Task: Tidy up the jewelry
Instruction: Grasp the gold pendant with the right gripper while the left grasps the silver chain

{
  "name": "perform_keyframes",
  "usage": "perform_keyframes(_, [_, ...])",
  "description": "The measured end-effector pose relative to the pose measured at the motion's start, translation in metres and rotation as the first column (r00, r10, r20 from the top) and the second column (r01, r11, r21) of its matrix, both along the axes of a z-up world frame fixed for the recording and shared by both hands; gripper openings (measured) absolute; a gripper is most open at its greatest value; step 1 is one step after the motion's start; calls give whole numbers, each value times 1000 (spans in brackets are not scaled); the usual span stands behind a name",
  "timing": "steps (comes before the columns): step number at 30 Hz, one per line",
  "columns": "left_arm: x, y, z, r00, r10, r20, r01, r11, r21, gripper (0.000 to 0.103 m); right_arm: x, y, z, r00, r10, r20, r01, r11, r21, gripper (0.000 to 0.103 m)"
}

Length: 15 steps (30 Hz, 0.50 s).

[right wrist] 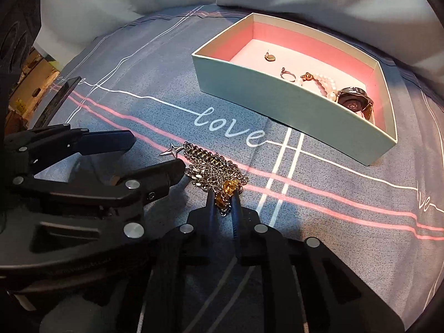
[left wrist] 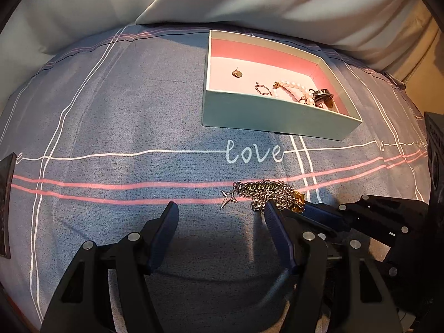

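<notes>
Gathering the chain necklace [right wrist: 213, 170] on the bed near the box [right wrist: 291, 102]: right tongs [right wrist: 223, 202] narrow around its gold pendant, left tongs [left wrist: 219, 222] wide; next, lift into the box.

Both grippers: left gripper [left wrist: 219, 216] & right gripper [right wrist: 223, 199] matte black w/ silver screws, dark-blue ribbed pads.

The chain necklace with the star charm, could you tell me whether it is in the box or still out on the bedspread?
Out: the chain necklace lies heaped on the bedspread, short of the box.
</notes>
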<state>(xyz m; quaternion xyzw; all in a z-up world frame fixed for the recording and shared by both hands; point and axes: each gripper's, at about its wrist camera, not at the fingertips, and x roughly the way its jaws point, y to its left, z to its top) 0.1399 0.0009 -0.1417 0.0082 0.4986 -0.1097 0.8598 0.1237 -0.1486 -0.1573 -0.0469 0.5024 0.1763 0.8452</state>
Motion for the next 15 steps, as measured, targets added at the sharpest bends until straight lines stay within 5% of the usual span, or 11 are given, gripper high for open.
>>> perform_keyframes(15, [4, -18, -2, 998, -70, -5, 70, 997, -25, 63, -20, -51, 34, 981, -152, 121, 154, 988, -8, 12])
